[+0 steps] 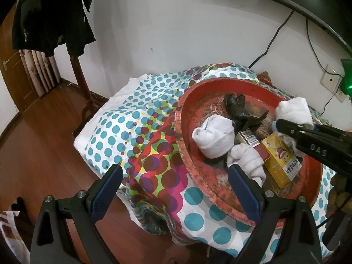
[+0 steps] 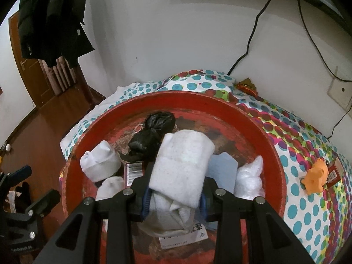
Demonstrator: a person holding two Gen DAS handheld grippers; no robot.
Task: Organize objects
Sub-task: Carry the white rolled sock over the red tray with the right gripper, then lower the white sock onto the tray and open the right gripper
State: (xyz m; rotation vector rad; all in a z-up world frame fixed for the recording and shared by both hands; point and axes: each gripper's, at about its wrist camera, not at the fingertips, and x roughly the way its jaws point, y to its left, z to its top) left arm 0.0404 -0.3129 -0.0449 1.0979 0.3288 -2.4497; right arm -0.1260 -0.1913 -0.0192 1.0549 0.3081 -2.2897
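My right gripper (image 2: 176,198) is shut on a rolled white sock (image 2: 182,167) and holds it over the round red tray (image 2: 198,99). In the left wrist view the right gripper (image 1: 283,126) comes in from the right with that held sock (image 1: 294,110) above the red tray (image 1: 182,118). Lying in the tray are a second white sock roll (image 1: 213,138), a third white sock (image 1: 246,160), a yellow box (image 1: 279,160), a small barcode box (image 1: 250,138) and a black bag (image 1: 237,110). My left gripper (image 1: 176,195) stands open with nothing between its fingers, at the tray's near left rim.
The tray rests on a polka-dot cloth (image 1: 136,132) over a low surface against a white wall. An orange toy (image 2: 314,178) lies on the cloth right of the tray. A clear plastic bag (image 2: 250,180) sits in the tray. Wooden floor (image 1: 44,145) lies to the left.
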